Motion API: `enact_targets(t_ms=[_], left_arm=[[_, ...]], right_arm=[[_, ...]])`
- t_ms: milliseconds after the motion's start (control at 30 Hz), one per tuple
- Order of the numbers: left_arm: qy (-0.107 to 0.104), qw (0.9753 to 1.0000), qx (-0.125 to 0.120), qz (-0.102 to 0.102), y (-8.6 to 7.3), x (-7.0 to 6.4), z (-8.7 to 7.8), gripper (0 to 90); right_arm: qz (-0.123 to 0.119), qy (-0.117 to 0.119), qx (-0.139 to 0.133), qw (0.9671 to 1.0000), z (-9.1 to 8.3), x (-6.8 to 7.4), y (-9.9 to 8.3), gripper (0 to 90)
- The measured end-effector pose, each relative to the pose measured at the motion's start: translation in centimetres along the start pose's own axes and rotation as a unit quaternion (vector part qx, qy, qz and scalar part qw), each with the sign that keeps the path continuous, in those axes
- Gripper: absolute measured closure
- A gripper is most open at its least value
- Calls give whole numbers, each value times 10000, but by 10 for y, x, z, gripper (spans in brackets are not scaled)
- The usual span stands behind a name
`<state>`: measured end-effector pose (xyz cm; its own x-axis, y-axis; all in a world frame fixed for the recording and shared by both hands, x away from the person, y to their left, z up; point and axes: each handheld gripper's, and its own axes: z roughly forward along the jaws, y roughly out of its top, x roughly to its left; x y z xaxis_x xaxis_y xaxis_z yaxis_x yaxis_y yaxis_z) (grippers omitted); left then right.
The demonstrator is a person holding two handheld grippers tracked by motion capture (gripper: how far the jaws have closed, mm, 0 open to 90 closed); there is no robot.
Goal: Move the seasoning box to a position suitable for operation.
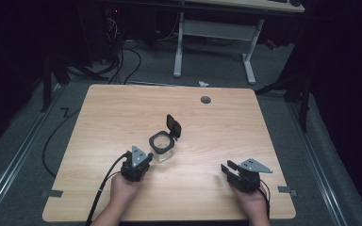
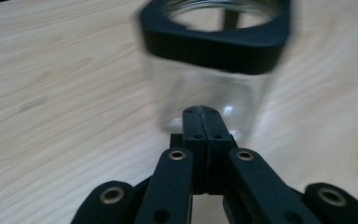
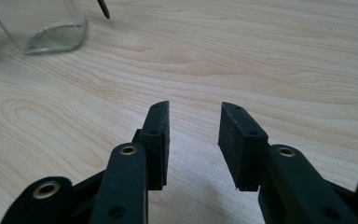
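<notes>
From the high view, a clear square jar [image 1: 161,147] with a black collar stands near the middle of the wooden table [image 1: 122,113], its hinged black lid [image 1: 173,127] flipped up and back on the far right side of the mouth. Nothing can be made out inside the jar; the glass looks see-through down to the wood. The left gripper [image 1: 141,162], held in the person's left hand [image 1: 124,187], sits just beside the jar's near left side, its tip pointing at the glass. The right gripper [image 1: 227,168] rests in the right hand [image 1: 250,200] well apart from the jar, toward the table's near right corner, pointing left. A small grey grommet [image 1: 205,100] sits in the tabletop near the far edge.

In the left gripper view, the left gripper [image 2: 204,114] has its jaws pressed flat together with nothing between them. The jar [image 2: 214,84] rises directly ahead, slightly blurred, with the tip of the jaws close to its lower glass wall; whether they touch it cannot be told. The black collar [image 2: 214,44] rings the open mouth, and the glass body appears to hold nothing.

In the right gripper view, the right gripper [image 3: 193,121] has its jaws spread apart over bare wood, gripping nothing. The jar's glass base [image 3: 46,28] shows at the upper left, well away from the jaws.
</notes>
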<state>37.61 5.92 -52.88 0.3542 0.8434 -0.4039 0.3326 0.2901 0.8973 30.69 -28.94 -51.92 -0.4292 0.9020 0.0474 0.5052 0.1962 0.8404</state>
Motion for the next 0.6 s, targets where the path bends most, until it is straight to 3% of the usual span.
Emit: enact_targets(t_ms=[100,200,400,600], left_arm=[[213,9998,-53,-5,10,12,15,900],[288,9996,-43,-10,18,18,30,900],[145,9999,53,9,23,16,49,900],[-12,10000,61,49,19,10,44,900]], right_arm=[[63,49,-17,10000,0,-2,0,661],[36,90,0,10000,0,-1,-1,690],[14,106,47,9999,2,-1,-1,718],[39,102,54,9999,2,-1,-2,717]])
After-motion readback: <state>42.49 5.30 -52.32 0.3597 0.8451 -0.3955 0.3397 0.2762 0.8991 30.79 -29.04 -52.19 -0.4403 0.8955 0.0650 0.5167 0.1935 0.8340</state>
